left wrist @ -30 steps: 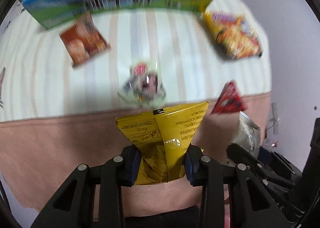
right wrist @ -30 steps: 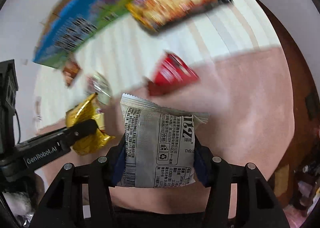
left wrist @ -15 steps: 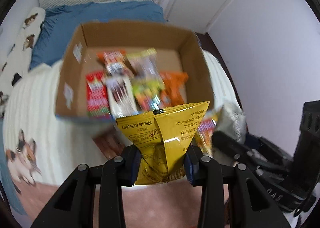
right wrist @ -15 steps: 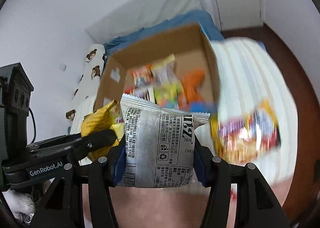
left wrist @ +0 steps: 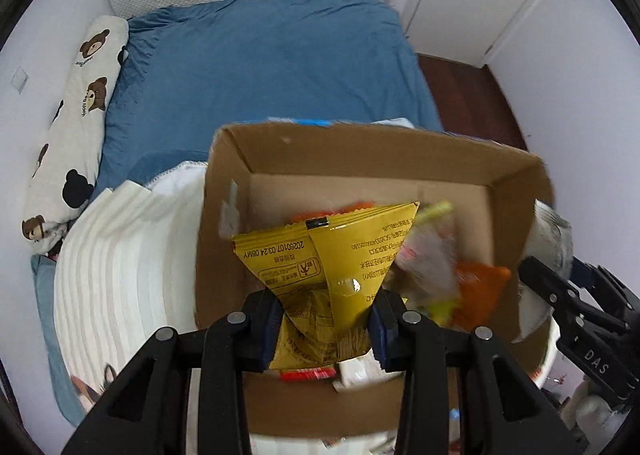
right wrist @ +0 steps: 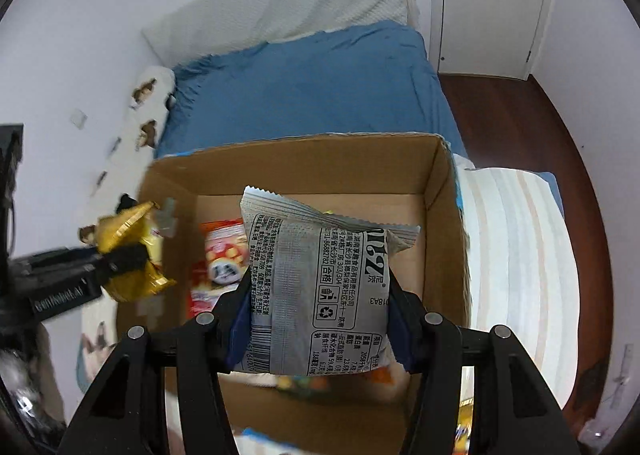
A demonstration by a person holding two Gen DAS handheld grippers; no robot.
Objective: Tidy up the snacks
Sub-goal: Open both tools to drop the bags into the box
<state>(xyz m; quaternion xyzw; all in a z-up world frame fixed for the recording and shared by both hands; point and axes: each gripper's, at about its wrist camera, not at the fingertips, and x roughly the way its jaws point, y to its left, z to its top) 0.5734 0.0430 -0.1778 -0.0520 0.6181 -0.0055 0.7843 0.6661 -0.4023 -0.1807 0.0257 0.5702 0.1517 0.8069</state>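
My left gripper (left wrist: 326, 329) is shut on a yellow snack packet (left wrist: 326, 259) and hangs over the open cardboard box (left wrist: 224, 183). In the box lie several snacks, among them an orange packet (left wrist: 480, 287). My right gripper (right wrist: 318, 329) is shut on a grey printed snack packet (right wrist: 320, 275) above the same cardboard box (right wrist: 444, 215), where a red and white snack bag (right wrist: 222, 255) shows beside it. The left gripper with the yellow packet (right wrist: 128, 255) appears at the left of the right wrist view. The right gripper's arm (left wrist: 580, 335) shows at the right edge of the left wrist view.
The box stands on a bed with a white ribbed blanket (left wrist: 120, 275) and a blue cover (left wrist: 272, 71). A bear-print pillow (left wrist: 76, 119) lies along the left wall. A white door (right wrist: 492, 3) and dark wood floor (right wrist: 560, 135) are at the right.
Both grippers have swept from the striped blanket with loose snacks up and over to the cardboard box, each still holding its packet. The box now sits right under them.
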